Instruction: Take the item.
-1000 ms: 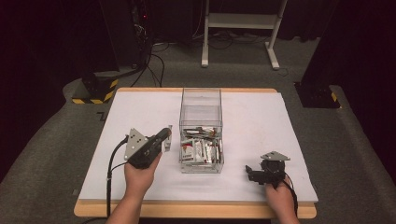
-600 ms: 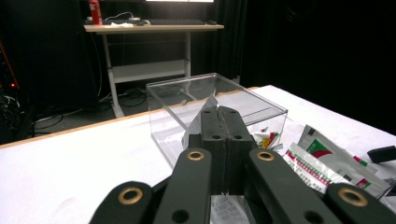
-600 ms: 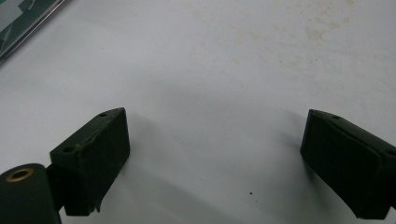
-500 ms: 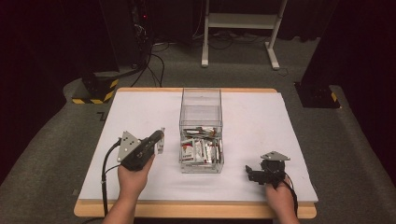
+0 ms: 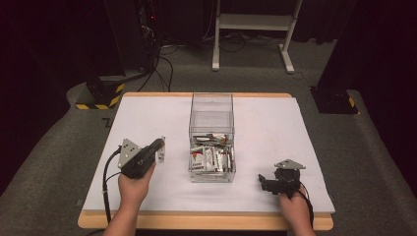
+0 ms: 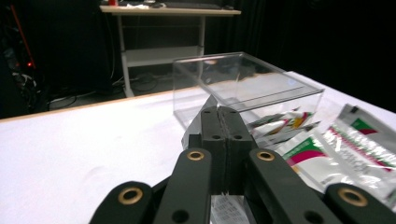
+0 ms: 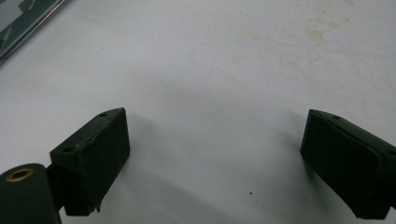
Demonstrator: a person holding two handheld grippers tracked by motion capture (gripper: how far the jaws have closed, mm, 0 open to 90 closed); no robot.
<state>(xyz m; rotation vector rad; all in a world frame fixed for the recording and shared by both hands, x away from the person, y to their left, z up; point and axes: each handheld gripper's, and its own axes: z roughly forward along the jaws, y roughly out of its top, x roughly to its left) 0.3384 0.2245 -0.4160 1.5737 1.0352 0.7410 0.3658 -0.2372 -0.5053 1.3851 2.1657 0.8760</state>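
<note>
Left gripper (image 5: 158,147) clamped tight on one sachet (image 5: 161,150), pinched at its edge so it hangs clear of the table (image 5: 147,118). Just off its tip to the right: the clear box (image 5: 211,142), remaining sachets (image 5: 211,158) piled in its near end, probably the source. Right gripper (image 5: 262,181) parked low on the table beyond the box, jaws wide, holding nothing.

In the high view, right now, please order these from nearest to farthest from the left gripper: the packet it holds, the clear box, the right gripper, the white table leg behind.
1. Packet, pinched in the left gripper.
2. Clear box, at the table's middle.
3. Right gripper, near the front right edge.
4. White table leg, on the floor beyond the table.
</note>
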